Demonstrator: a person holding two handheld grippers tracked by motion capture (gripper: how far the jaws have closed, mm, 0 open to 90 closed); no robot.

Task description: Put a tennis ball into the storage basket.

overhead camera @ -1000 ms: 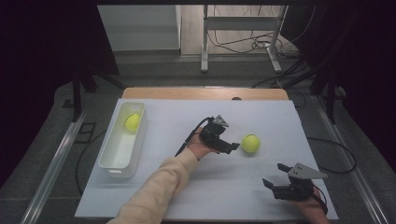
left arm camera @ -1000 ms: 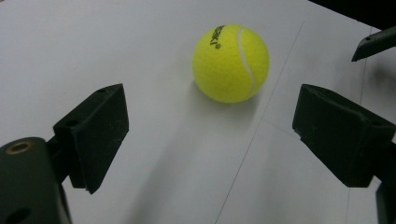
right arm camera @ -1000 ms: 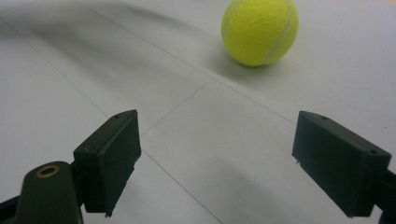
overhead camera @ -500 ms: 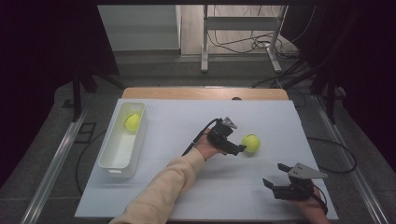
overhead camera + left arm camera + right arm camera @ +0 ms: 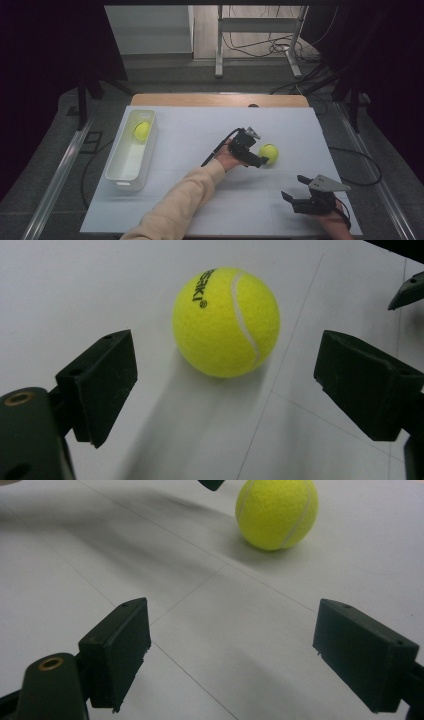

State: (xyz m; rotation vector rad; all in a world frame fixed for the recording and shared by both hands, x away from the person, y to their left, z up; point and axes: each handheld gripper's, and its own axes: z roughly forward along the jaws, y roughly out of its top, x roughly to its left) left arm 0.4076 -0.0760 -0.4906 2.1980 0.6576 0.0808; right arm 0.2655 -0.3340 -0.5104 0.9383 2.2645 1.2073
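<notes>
A yellow tennis ball (image 5: pixel 268 153) (image 5: pixel 226 322) (image 5: pixel 277 512) lies on the white table right of centre. My left gripper (image 5: pixel 256 154) (image 5: pixel 227 385) is open just left of the ball, its jaws wide apart with the ball a little beyond them and untouched. A second tennis ball (image 5: pixel 141 131) rests in the far end of the white bin (image 5: pixel 120 175) at the left. Near the front right corner my right gripper (image 5: pixel 296 190) (image 5: pixel 230 655) stands open over bare table, facing the loose ball.
The white sheet (image 5: pixel 190 130) covers the table, with thin pencil lines on it. A wooden edge (image 5: pixel 215 100) runs along the far side. Cables and metal stand legs (image 5: pixel 257 45) sit on the floor beyond.
My left gripper has moved right, closing in on the loose ball. The right gripper and both balls have stayed put.
</notes>
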